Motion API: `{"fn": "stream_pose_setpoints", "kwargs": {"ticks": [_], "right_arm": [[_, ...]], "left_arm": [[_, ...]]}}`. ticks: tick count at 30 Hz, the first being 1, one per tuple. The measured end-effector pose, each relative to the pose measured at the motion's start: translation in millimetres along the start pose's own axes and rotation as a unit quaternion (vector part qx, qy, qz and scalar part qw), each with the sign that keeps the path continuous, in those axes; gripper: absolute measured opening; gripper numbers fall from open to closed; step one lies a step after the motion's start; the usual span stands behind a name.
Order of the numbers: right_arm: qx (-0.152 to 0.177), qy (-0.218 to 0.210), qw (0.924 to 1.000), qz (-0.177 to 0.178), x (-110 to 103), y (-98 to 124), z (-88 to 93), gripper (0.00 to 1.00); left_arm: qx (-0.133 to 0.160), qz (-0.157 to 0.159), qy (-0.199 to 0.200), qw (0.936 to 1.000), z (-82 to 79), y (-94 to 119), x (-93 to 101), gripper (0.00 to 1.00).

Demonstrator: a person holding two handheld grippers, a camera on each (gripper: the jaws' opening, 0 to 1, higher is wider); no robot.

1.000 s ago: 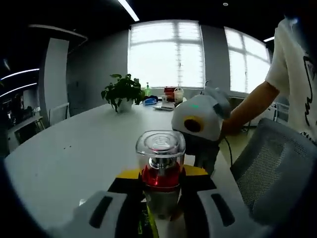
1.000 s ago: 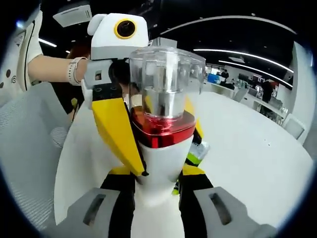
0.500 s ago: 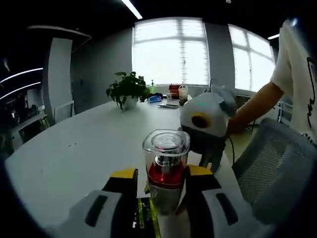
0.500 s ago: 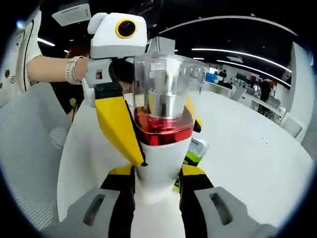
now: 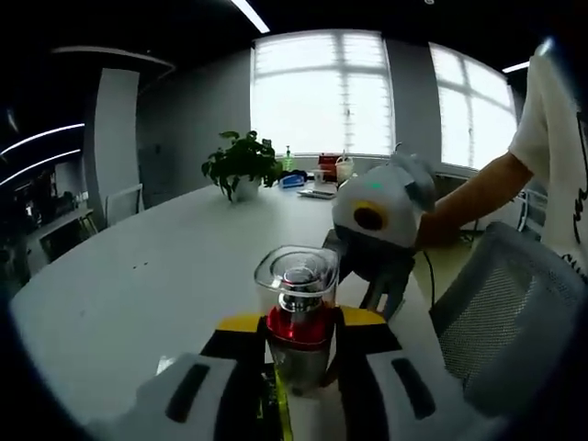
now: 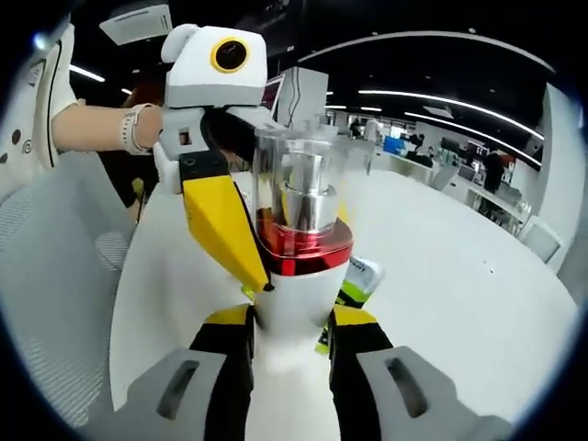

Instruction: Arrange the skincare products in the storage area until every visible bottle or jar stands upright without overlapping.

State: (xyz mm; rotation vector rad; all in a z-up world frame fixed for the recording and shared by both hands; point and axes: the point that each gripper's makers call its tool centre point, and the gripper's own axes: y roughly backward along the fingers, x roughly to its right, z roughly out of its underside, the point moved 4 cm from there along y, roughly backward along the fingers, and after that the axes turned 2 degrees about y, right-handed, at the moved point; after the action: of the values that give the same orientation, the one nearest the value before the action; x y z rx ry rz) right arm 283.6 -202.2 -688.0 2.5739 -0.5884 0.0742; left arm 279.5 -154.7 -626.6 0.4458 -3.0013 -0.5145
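One bottle point(image 6: 301, 276), white body, red band, clear cap, upright; both the right gripper point(image 6: 292, 333) and left gripper point(image 5: 301, 338) clamp it; one green-labelled tube point(image 6: 354, 280) lies behind.

Bottle point(image 5: 298, 317) upright over worktop point(image 5: 138, 285), between jaws of left gripper point(image 5: 296, 344). Right gripper point(image 5: 378, 241) just behind bottle, to right. Chair point(image 5: 501, 317) right of worktop. Plant point(image 5: 241, 163) far behind on worktop.

Right gripper view: bottle point(image 6: 299, 266) between jaws of right gripper point(image 6: 292, 335), left gripper point(image 6: 225, 184) opposite, flanking bottle. Tube point(image 6: 354, 280) lying on worktop point(image 6: 459, 303) behind bottle, to right.
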Motion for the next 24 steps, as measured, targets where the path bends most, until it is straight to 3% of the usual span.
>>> {"fn": "stream_pose_setpoints", "kwargs": {"ticks": [15, 24], "right_arm": [[-0.010, 0.017, 0.9995, -0.025, 1.0, -0.6, -1.3, 0.31], [-0.016, -0.009, 0.9998, -0.003, 1.3, 2.1, -2.2, 0.31]], "left_arm": [[-0.002, -0.048, 0.019, 0.9987, 0.0, -2.2, -0.6, 0.25], [-0.001, -0.061, 0.023, 0.9979, -0.6, -3.0, -1.1, 0.25]]}}
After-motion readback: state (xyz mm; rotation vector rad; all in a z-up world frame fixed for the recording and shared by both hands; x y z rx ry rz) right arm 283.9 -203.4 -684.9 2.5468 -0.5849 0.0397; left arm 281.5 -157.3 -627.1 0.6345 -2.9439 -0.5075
